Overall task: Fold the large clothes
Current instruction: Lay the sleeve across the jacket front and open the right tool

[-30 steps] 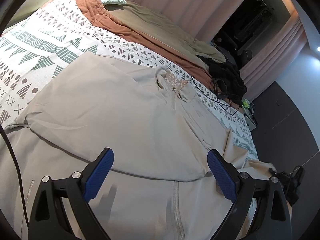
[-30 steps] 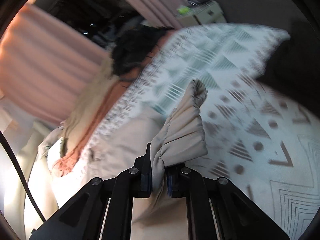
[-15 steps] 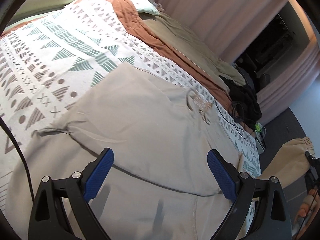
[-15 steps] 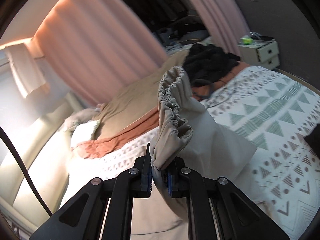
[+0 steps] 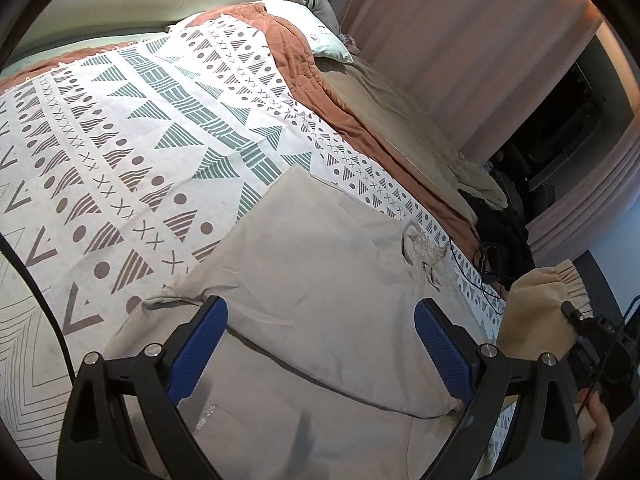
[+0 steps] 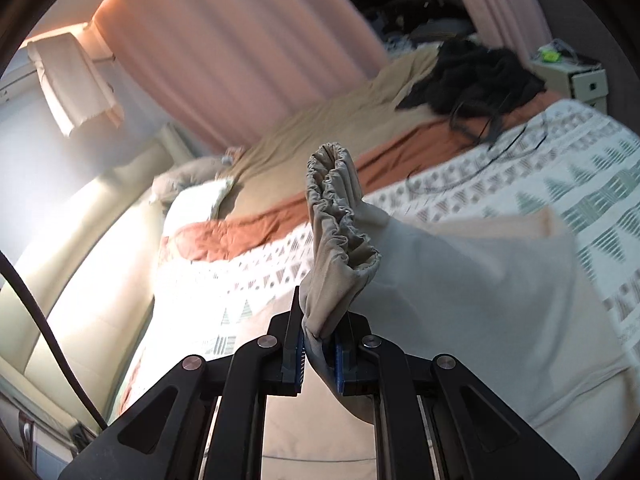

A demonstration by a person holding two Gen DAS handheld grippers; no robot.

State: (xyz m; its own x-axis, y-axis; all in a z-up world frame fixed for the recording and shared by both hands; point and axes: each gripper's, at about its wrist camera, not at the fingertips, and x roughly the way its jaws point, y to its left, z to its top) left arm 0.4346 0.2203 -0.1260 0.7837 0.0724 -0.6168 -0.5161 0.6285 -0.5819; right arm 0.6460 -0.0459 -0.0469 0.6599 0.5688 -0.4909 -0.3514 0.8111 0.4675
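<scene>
Nearest in the left wrist view, the left gripper (image 5: 320,344) hangs over the beige jacket (image 5: 320,280) with its blue-padded jaws spread wide and nothing between them. The jacket lies flat on the bed, one part folded over the body, its front zip running toward 6 o'clock. A small pale print sits low on the front at about 7 o'clock, too small to read. The neck label (image 5: 428,246) near the collar, toward 2 o'clock, carries light marks that cannot be made out either.

At 3 o'clock in that view the right gripper (image 5: 576,316) holds the jacket's sleeve cuff (image 5: 548,284) up off the bed, with a hand (image 5: 600,432) showing below it. In the right wrist view the right gripper (image 6: 320,354) has its jaws nearly together, pinching the sleeve fabric just behind the gathered elastic cuff (image 6: 340,216), which stands upright toward 12 o'clock.

Under the jacket lies a white patterned bedspread (image 5: 120,140) with grey and green triangles, crosses and dots. Beyond it, toward 1 o'clock, come a rust-coloured quilt (image 5: 296,64), a tan blanket (image 5: 400,120) and a pale pillow (image 5: 320,36). A heap of black clothing (image 6: 476,76) with thin black cords lies on the far side of the bed. Pink curtains (image 6: 240,48) hang behind, and a small white bedside cabinet (image 6: 576,76) stands at 2 o'clock in the right wrist view.
</scene>
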